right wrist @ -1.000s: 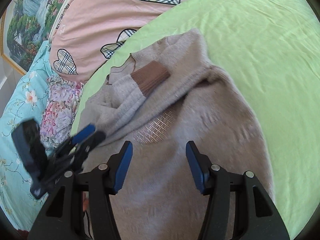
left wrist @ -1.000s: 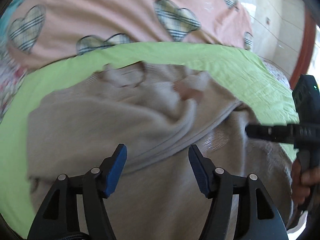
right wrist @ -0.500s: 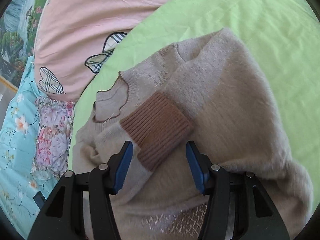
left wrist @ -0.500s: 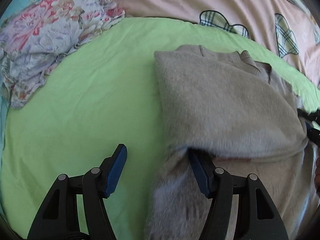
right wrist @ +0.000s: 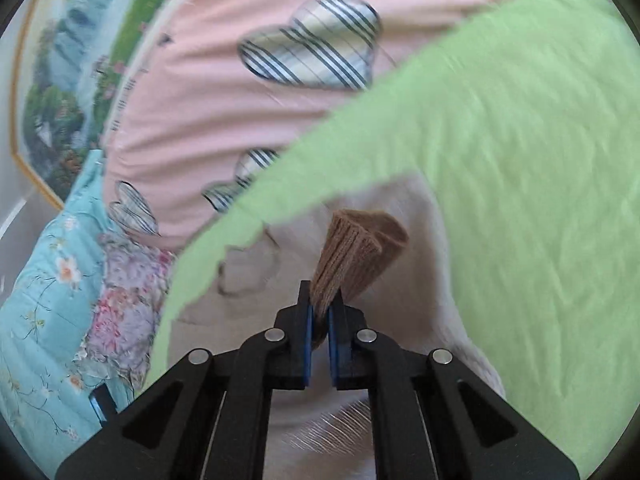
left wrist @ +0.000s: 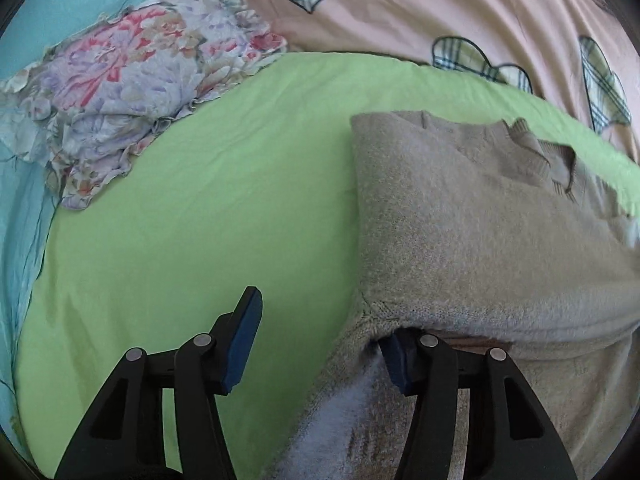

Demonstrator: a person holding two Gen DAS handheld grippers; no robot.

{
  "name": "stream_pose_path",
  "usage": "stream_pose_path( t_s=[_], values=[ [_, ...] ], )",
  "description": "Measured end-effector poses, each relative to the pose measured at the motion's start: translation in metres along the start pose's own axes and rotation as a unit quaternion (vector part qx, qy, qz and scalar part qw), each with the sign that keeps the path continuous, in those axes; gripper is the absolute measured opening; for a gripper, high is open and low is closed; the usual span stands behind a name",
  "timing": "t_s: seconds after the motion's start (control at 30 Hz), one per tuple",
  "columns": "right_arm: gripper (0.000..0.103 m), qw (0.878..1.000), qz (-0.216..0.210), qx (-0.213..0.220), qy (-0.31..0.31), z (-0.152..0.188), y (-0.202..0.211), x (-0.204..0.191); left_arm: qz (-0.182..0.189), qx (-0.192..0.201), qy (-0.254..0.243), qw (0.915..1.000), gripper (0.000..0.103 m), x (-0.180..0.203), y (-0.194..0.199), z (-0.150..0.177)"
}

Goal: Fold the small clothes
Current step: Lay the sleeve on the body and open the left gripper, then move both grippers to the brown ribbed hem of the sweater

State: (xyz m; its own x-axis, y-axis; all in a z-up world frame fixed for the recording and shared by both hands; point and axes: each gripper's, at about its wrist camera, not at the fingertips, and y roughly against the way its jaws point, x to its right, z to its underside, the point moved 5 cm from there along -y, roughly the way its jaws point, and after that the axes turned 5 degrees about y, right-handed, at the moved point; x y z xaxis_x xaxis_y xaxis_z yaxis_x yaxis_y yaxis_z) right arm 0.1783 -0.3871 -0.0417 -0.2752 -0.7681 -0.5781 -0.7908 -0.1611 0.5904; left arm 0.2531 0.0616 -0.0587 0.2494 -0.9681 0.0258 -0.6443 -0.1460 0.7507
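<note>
Left wrist view: a beige knitted sweater (left wrist: 472,232) lies on a bed covered by a light green sheet (left wrist: 200,220). The sweater fills the right half of the view, with its neckline toward the far right. One sleeve is folded across the body, making a thick fold line near the camera. The left tool (left wrist: 320,344) has its two blue-padded fingers wide apart. The left finger hangs over bare green sheet; the right finger (left wrist: 394,364) sits tucked under the edge of the folded sleeve. At far left lies a crumpled floral cloth (left wrist: 132,92) on turquoise bedding (left wrist: 24,208). A pink quilt with plaid hearts (left wrist: 440,12) runs along the far side.

Right wrist view, partly blurred: the right tool (right wrist: 319,316) has its fingers pressed together on the sweater's brown ribbed cuff (right wrist: 356,256), which stands up from between them. The pale sweater body (right wrist: 424,264) spreads below and around it on the green sheet (right wrist: 520,160). The pink quilt (right wrist: 224,92) lies at far left, with a framed landscape picture (right wrist: 52,92) beyond it.
</note>
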Motion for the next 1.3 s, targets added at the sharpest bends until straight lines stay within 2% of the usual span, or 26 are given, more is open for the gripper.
stream_pose_path(
  t_s=[0.07,0.13,0.2,0.27,0.3,0.37,0.43,0.47,0.5,0.53,0.57,0.63,0.67,0.7,0.73,0.83,0.9,0.93,0.97,1.0,1.03,1.07,1.13,1.2,1.3],
  values=[
    [0.007,1.0,-0.004,0.002,-0.001,0.008,-0.001,0.005,0.019,0.004,0.02,0.9996,0.058,-0.007,0.004,-0.002],
    [0.007,1.0,0.001,0.006,0.003,0.009,0.0,0.006,0.015,-0.008,0.01,0.9998,0.058,-0.006,-0.003,0.002],
    [0.007,1.0,0.017,-0.023,0.011,0.014,-0.008,0.011,0.014,-0.025,0.01,0.9995,0.058,-0.006,-0.008,0.006],
    [0.008,0.998,0.036,-0.049,0.014,0.02,-0.01,0.017,0.03,-0.028,0.014,0.999,0.058,-0.008,-0.007,0.006],
    [0.013,0.998,0.039,-0.048,0.013,0.019,-0.006,0.017,0.035,-0.029,0.015,0.9989,0.058,-0.009,-0.007,0.005],
    [0.02,0.997,0.071,-0.031,0.024,0.016,0.013,0.015,0.042,-0.035,0.017,0.9984,0.059,-0.014,-0.006,0.007],
    [0.034,0.994,0.102,-0.004,0.042,0.013,0.03,0.01,0.059,-0.042,0.024,0.9971,0.059,-0.02,-0.004,0.008],
    [0.038,0.993,0.108,0.011,0.056,0.009,0.041,0.004,0.063,-0.041,0.026,0.9968,0.059,-0.023,-0.003,0.009],
    [0.046,0.992,0.105,0.016,0.064,0.008,0.044,-0.001,0.07,-0.043,0.028,0.9963,0.059,-0.026,-0.001,0.01],
    [0.055,0.992,0.099,0.017,0.075,0.007,0.046,-0.006,0.093,-0.048,0.031,0.994,0.058,-0.028,0.004,0.011],
    [0.058,0.992,0.091,0.018,0.08,0.006,0.048,-0.01,0.132,-0.052,0.033,0.9893,0.058,-0.028,0.011,0.011],
    [0.06,0.993,0.085,0.015,0.079,0.007,0.046,-0.012,0.219,-0.062,0.042,0.9728,0.061,-0.028,0.023,0.008],
    [0.06,0.993,0.085,0.01,0.078,0.009,0.042,-0.011,0.247,-0.066,0.046,0.9658,0.068,-0.028,0.026,0.003],
    [0.06,0.993,0.085,0.005,0.078,0.011,0.04,-0.01,0.256,-0.069,0.044,0.9633,0.077,-0.026,0.026,-0.003],
    [0.06,0.993,0.086,0.002,0.079,0.013,0.036,-0.012,0.255,-0.075,0.039,0.9633,0.079,-0.023,0.021,-0.012],
    [0.06,0.994,0.082,-0.008,0.077,0.019,0.028,-0.013,0.246,-0.085,0.033,0.965,0.08,-0.012,-0.005,-0.034],
    [0.06,0.994,0.073,-0.005,0.081,0.021,0.026,-0.02,0.255,-0.125,0.04,0.958,0.08,-0.002,-0.034,-0.042],
    [0.06,0.994,0.071,-0.005,0.085,0.022,0.026,-0.022,0.265,-0.148,0.042,0.9519,0.078,0.006,-0.049,-0.044],
    [0.06,0.993,0.071,-0.003,0.089,0.022,0.026,-0.024,0.262,-0.149,0.037,0.9527,0.075,0.012,-0.058,-0.047],
    [0.06,0.993,0.072,-0.002,0.092,0.022,0.026,-0.025,0.255,-0.134,0.023,0.9573,0.058,0.017,-0.059,-0.051],
    [0.06,0.993,0.071,-0.001,0.094,0.022,0.026,-0.026,0.255,-0.118,0.0,0.9598,0.036,0.025,-0.056,-0.052],
    [0.06,0.993,0.072,0.0,0.097,0.021,0.026,-0.027,0.256,-0.115,-0.014,0.9597,0.008,0.03,-0.054,-0.05],
    [0.06,0.992,0.071,0.005,0.107,0.018,0.025,-0.031,0.23,-0.079,-0.02,0.9698,0.007,0.03,-0.047,-0.056],
    [0.06,0.99,0.061,0.017,0.123,0.015,0.026,-0.039,0.217,-0.047,-0.007,0.975,0.007,0.023,-0.041,-0.062],
    [0.06,0.988,0.05,0.017,0.145,0.015,0.02,-0.05,0.2,-0.047,0.0,0.9786,0.007,0.02,-0.049,-0.058]
  ],
)
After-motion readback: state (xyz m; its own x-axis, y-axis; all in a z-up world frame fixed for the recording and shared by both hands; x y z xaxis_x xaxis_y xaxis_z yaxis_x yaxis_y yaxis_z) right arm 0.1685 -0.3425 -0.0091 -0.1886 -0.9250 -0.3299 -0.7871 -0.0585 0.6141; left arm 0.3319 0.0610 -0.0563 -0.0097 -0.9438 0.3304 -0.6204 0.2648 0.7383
